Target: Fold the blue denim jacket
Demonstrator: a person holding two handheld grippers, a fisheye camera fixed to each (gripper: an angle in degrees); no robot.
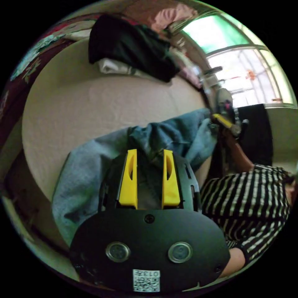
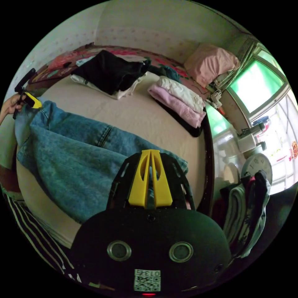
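Behind my work on the bed (image 2: 139,118):
black clothes (image 2: 108,71), folded pink and white pile (image 2: 178,99), pink pillow (image 2: 211,63), clock (image 2: 257,164).

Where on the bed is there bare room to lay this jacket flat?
The cream sheet is bare between the blue denim jacket, the black and white clothes pile and the pink and white folded stack. The far edge by those piles and the pink pillow is crowded.
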